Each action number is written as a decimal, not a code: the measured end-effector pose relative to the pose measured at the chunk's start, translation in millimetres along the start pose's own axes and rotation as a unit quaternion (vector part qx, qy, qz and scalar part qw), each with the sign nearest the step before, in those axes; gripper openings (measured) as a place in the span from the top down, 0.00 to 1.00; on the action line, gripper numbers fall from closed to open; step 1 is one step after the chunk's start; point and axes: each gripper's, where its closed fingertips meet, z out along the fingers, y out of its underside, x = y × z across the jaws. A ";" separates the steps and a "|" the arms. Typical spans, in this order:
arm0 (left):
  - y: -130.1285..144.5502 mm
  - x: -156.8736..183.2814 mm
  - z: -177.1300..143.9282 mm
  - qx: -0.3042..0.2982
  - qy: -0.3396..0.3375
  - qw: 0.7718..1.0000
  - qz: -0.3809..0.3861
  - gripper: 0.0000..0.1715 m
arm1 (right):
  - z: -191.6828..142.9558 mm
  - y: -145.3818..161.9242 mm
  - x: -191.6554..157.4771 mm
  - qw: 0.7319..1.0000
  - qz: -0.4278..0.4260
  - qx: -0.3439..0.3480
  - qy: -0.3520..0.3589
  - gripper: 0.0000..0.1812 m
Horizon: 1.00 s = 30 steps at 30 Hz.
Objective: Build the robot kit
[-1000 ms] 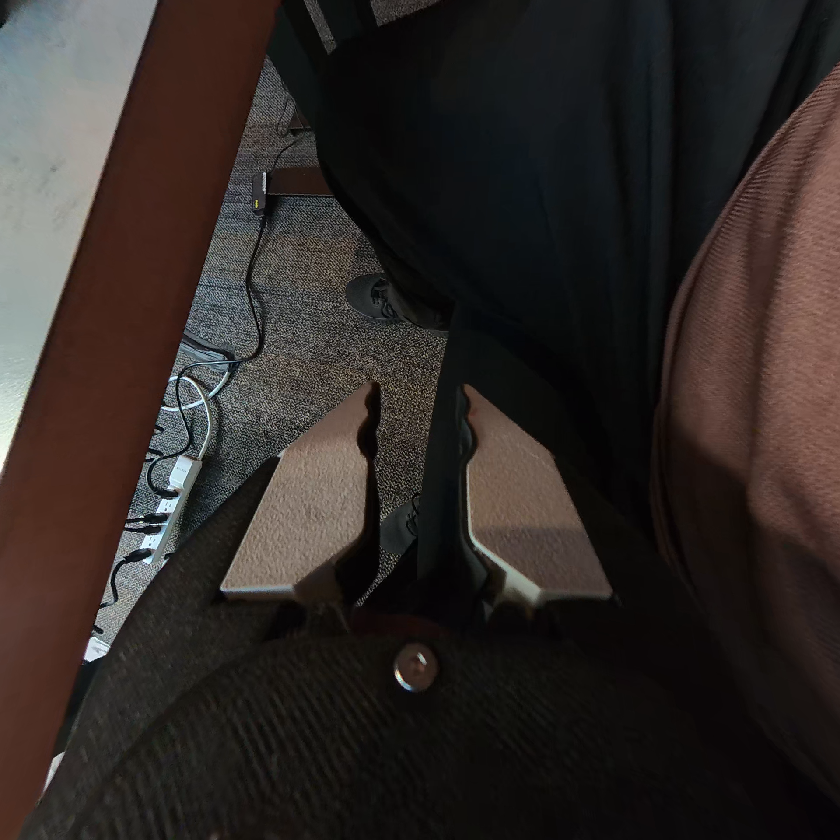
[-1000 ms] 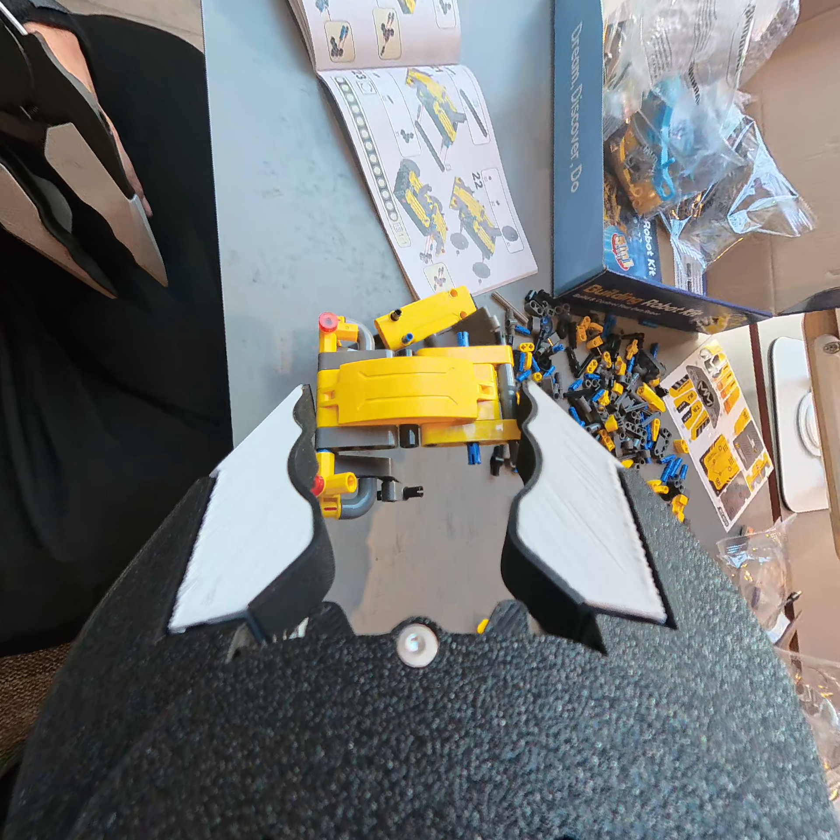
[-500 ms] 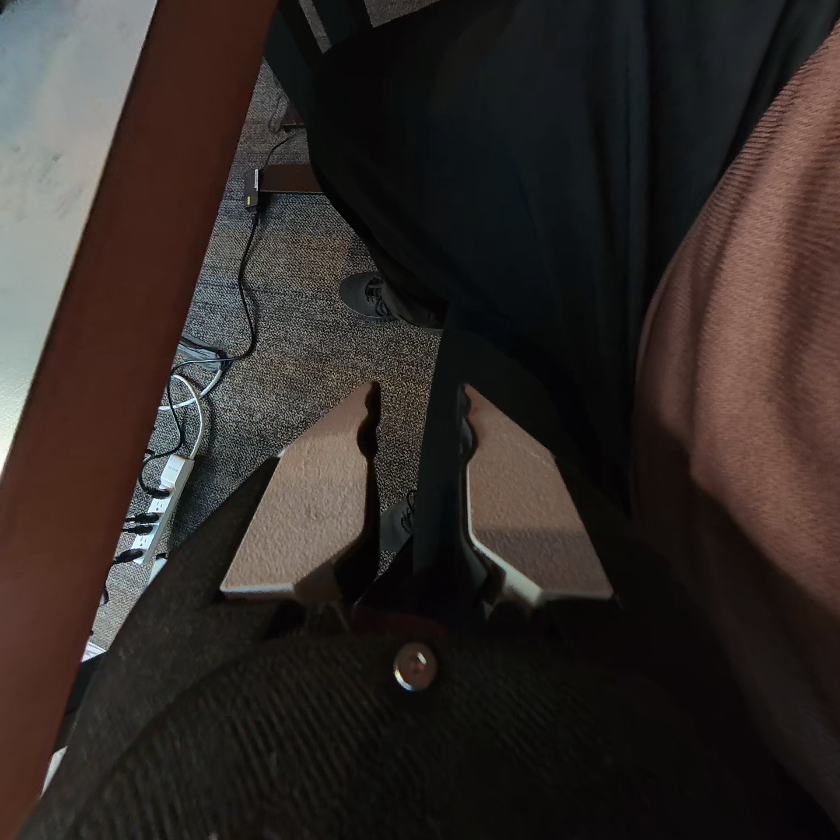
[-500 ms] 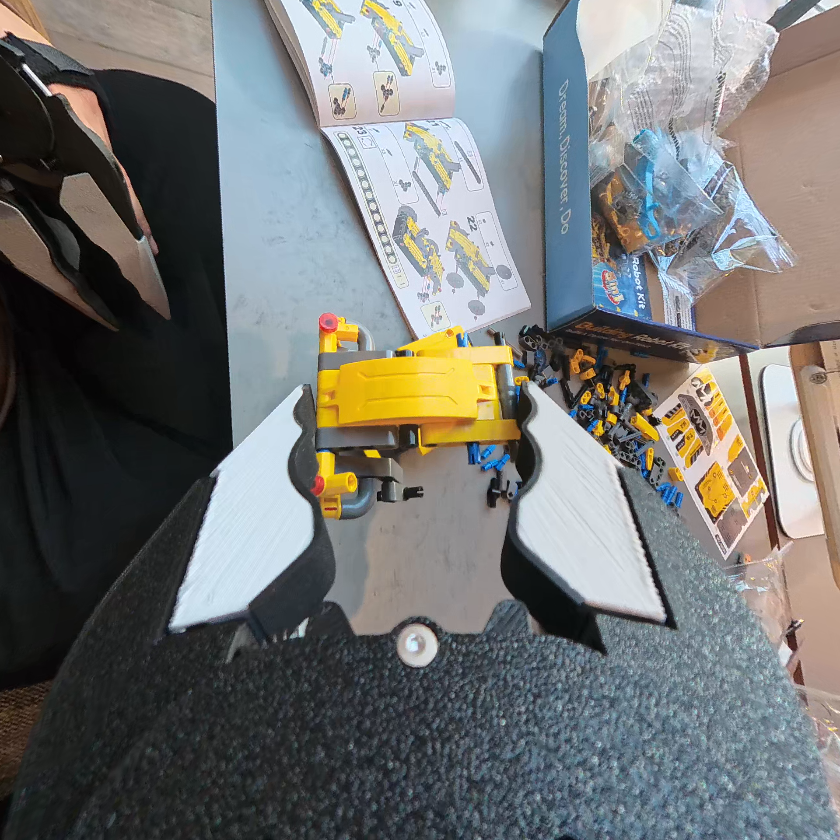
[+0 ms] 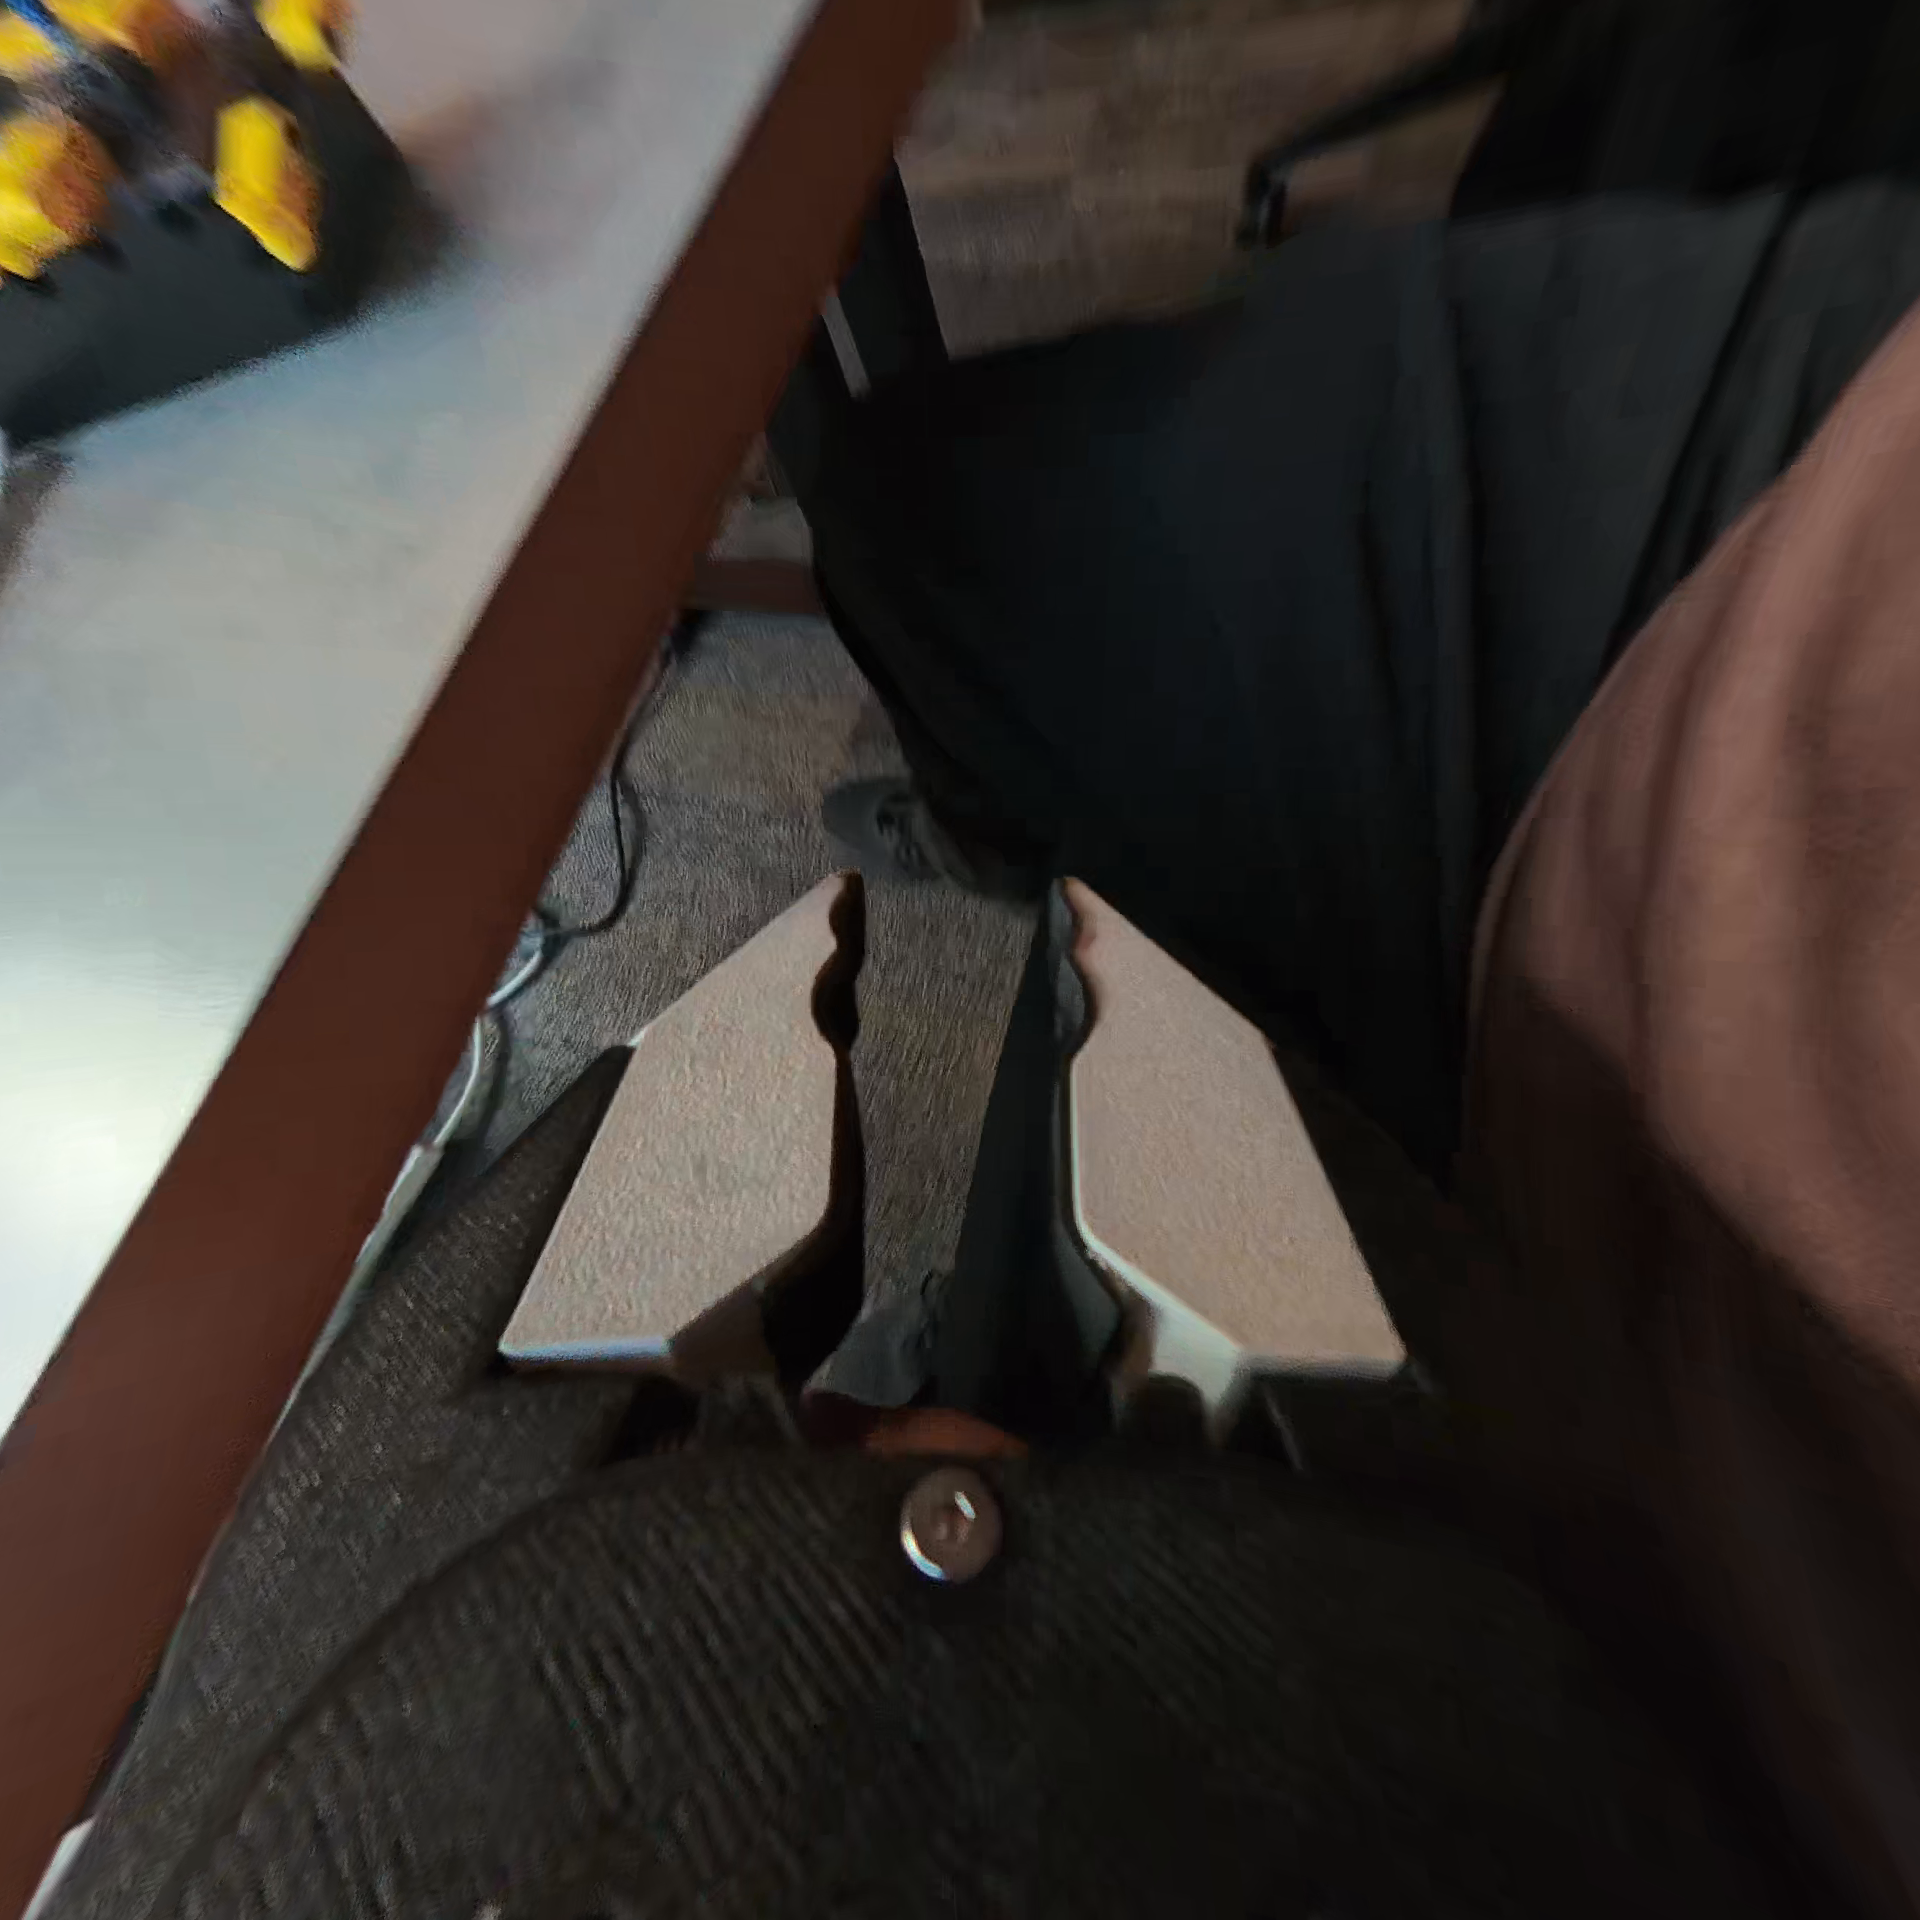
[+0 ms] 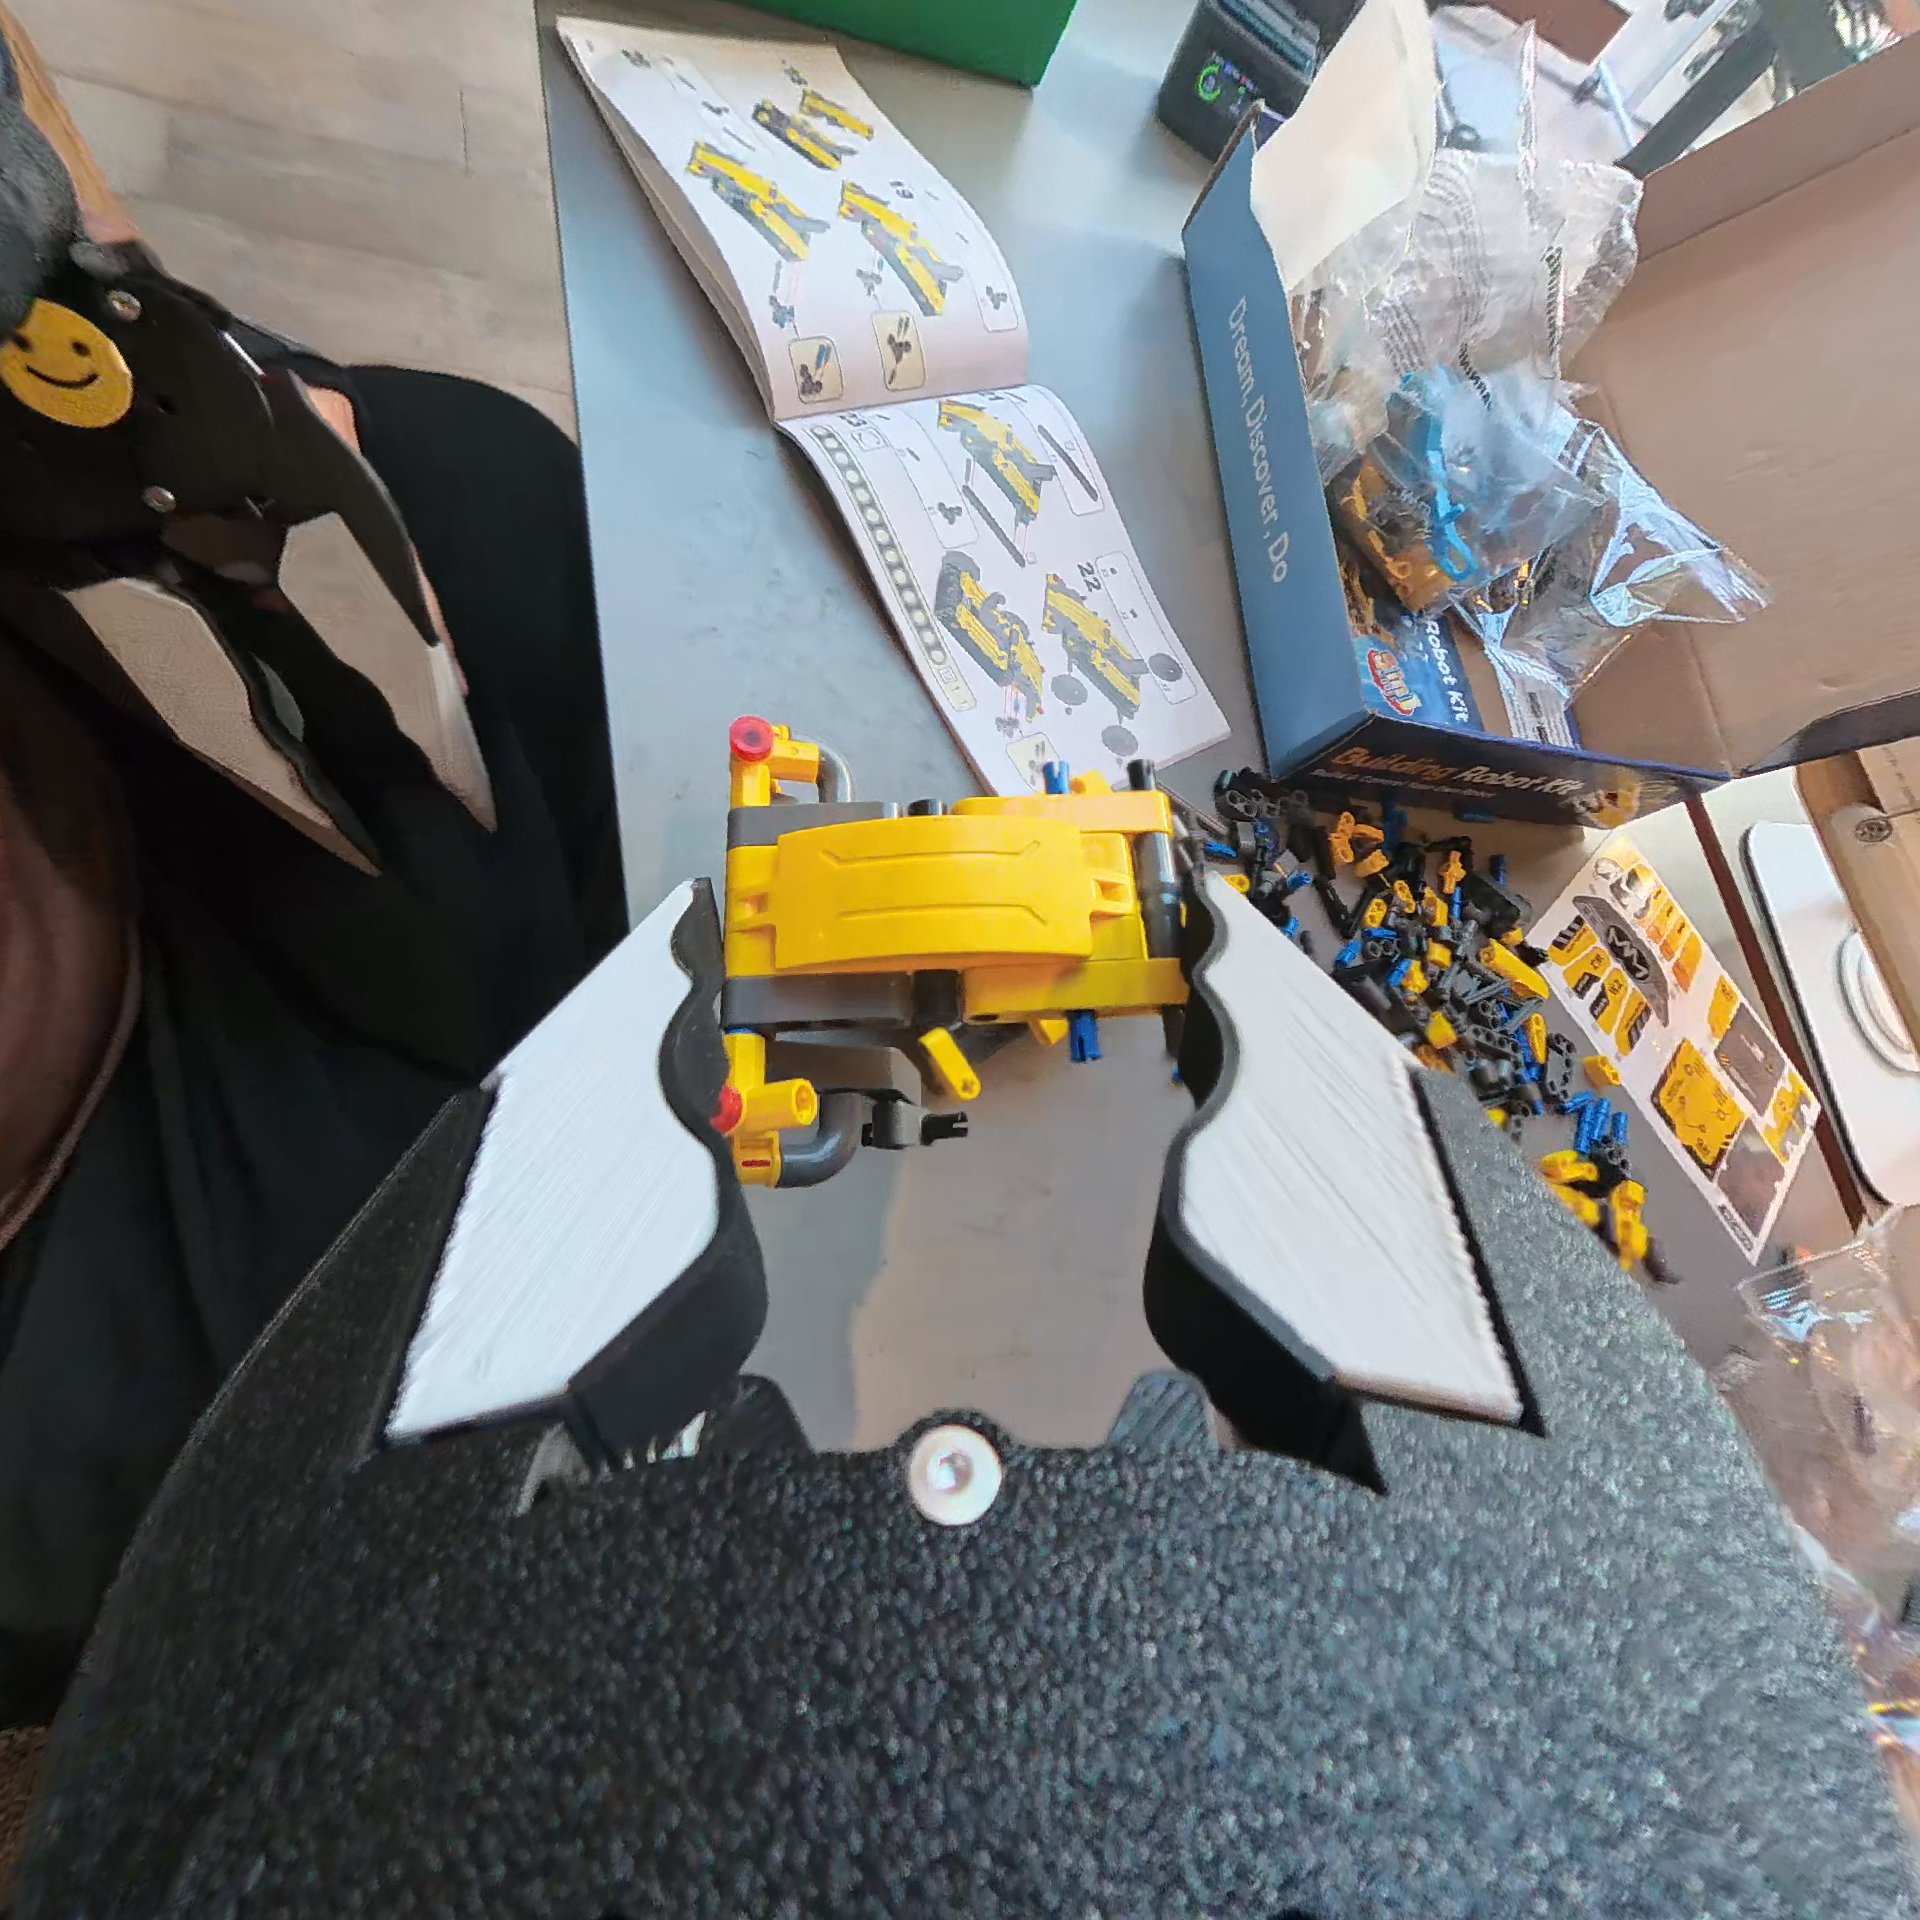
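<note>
The right claw (image 6: pixel 951 935) has its two white fingers (image 6: pixel 582 1216) spread wide on either side of a part-built yellow and grey brick vehicle (image 6: pixel 935 925). The fingertips sit at the model's two ends; whether they press on it or only flank it cannot be told, nor whether the model rests on the grey tabletop (image 6: pixel 707 540) or is raised off it. Just to the right of the model lies a scatter of loose small parts (image 6: pixel 1434 966) in yellow, blue and black. Beyond it an open instruction booklet (image 6: pixel 914 436) lies flat, and further right a dark blue kit box (image 6: pixel 1278 540) stands against a cardboard box holding clear plastic bags of parts (image 6: pixel 1475 416). A printed sheet (image 6: pixel 1662 1049) lies at the right of the loose parts.

The left claw (image 5: pixel 961 935) hangs below the tabletop's brown edge (image 5: pixel 499 831), over carpet (image 5: pixel 727 790) and beside dark trousers (image 5: pixel 1195 623) and brown fabric (image 5: pixel 1714 1039). Its fingers stand a narrow gap apart with nothing between them; it holds nothing and touches nothing.

As far as shows, the model has body panels and side fittings joined, while many loose parts and unopened bags remain unused
</note>
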 end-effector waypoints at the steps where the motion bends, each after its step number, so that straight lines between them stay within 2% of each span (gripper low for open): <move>1: -11.8 -2.2 -3.8 0.030 0.000 0.999 -0.027 0.81 | -1.2 1.2 -1.7 1.000 0.002 0.004 0.001 0.53; 4: -36.5 -4.6 -14.0 0.091 0.006 0.992 -0.083 0.81 | -3.0 10.1 -2.7 1.000 0.011 0.011 0.004 0.53; 9: -39.2 -0.5 -14.2 0.078 -0.015 0.994 -0.080 0.81 | -7.8 29.3 0.2 0.999 0.034 0.022 0.013 0.53; 11: -49.5 0.0 -16.4 0.086 -0.014 0.991 -0.101 0.81 | -10.0 33.2 0.2 0.998 0.051 0.036 0.010 0.53; 13: -65.5 0.4 -19.3 0.098 0.005 0.985 -0.138 0.78 | -11.1 35.7 2.3 0.998 0.054 0.041 0.011 0.53; 16: -100.9 2.5 -27.1 0.124 0.092 0.962 -0.224 0.66 | -11.0 29.3 7.8 0.998 0.042 0.051 0.016 0.53; 18: -121.7 -11.7 -31.6 0.131 0.128 0.947 -0.264 0.59 | -9.6 19.1 10.5 0.997 0.029 0.065 0.016 0.53; 22: -147.8 -60.7 -32.5 0.135 0.168 0.923 -0.319 0.57 | -1.2 2.7 20.9 0.997 -0.016 0.073 0.022 0.53; 27: -172.2 -115.6 -15.7 0.166 0.192 0.896 -0.363 0.58 | 14.5 -21.7 34.6 0.991 -0.087 0.100 0.010 0.53; 30: -176.3 -130.0 -18.0 0.205 0.208 0.881 -0.373 0.62 | 31.8 -19.5 38.9 0.986 -0.142 0.085 -0.007 0.53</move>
